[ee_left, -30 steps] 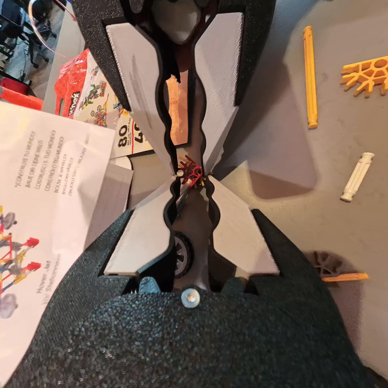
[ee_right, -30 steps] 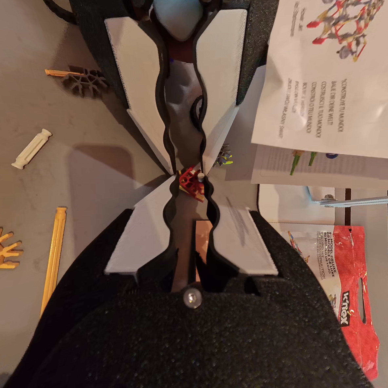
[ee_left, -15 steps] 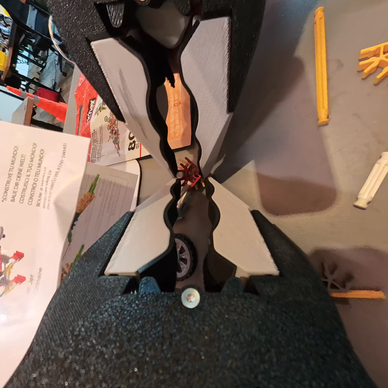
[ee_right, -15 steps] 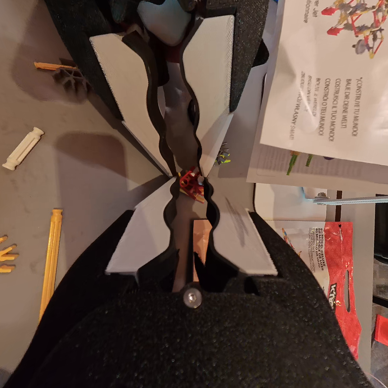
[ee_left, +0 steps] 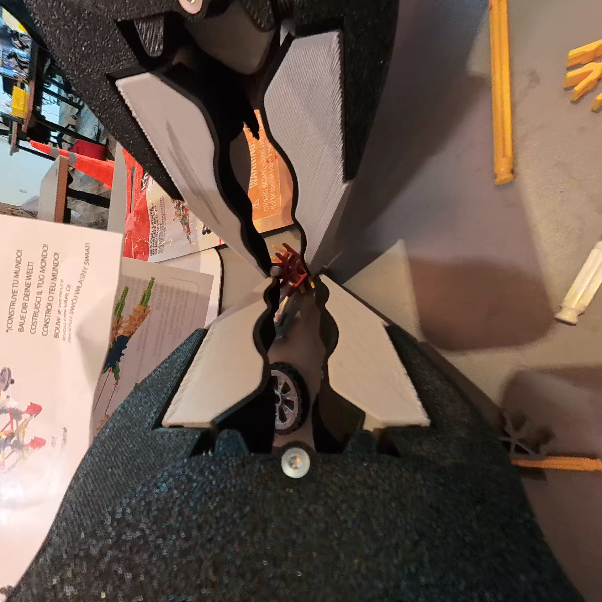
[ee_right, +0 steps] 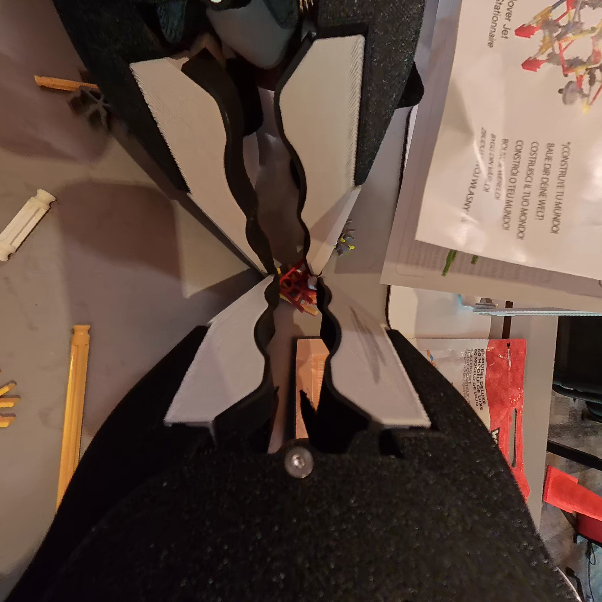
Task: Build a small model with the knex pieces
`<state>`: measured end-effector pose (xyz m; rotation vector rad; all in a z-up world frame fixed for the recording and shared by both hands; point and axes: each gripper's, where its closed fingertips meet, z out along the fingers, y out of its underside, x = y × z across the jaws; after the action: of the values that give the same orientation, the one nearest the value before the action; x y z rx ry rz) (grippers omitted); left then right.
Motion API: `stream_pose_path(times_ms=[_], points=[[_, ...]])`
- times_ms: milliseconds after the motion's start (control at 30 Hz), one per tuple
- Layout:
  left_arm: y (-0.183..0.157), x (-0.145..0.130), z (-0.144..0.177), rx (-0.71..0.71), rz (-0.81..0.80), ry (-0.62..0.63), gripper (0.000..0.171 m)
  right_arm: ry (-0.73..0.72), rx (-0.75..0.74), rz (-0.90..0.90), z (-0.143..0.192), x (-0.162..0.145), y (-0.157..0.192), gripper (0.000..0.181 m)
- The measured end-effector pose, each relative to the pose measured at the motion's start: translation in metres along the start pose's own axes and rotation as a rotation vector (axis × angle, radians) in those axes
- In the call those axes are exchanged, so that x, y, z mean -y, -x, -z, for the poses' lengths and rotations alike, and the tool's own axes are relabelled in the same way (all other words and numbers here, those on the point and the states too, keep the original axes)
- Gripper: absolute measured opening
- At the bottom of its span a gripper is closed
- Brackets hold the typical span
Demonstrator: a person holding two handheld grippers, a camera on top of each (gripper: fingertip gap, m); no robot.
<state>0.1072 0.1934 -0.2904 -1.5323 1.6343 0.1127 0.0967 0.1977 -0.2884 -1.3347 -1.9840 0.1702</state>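
Observation:
My two grippers meet tip to tip above the grey table. In the left wrist view my left gripper (ee_left: 291, 281) is shut on a short grey rod (ee_left: 282, 309) that carries a black wheel with a silver hub (ee_left: 288, 400) between its fingers. My right gripper comes in from the top of that view and is shut on a small red connector (ee_left: 291, 265) with yellow bits, right at the rod's tip. In the right wrist view my right gripper (ee_right: 294, 285) holds the red connector (ee_right: 293, 288), and the rod's grey tip (ee_right: 311, 280) touches it.
On the table lie a long yellow rod (ee_left: 501, 91), a short white rod (ee_left: 583, 286), a yellow fan connector (ee_left: 583, 71) and a dark connector on an orange rod (ee_left: 527, 446). Instruction sheets (ee_right: 521, 130), a red bag (ee_right: 501, 407), an orange card (ee_right: 309, 368) and a small grey connector (ee_right: 345, 242) lie on the other side. The tips of both grippers are at nearly the same place.
Both grippers stay shut and tip to tip on the same pieces. The pair has shifted and tilted together, so the table parts and papers have slid in both views.

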Motion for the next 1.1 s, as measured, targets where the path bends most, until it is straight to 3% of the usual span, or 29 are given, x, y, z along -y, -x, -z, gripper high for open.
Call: stream_pose_path(times_ms=[867,1100], points=[[0.011,-0.008,-0.003,0.001,0.022,0.013,0.021,0.038,-0.096,0.065,-0.001,-0.003,-0.012,0.024],[0.01,-0.005,-0.005,-0.009,0.064,-0.001,0.02,0.015,-0.057,0.015,0.0,-0.004,-0.011,0.021]])
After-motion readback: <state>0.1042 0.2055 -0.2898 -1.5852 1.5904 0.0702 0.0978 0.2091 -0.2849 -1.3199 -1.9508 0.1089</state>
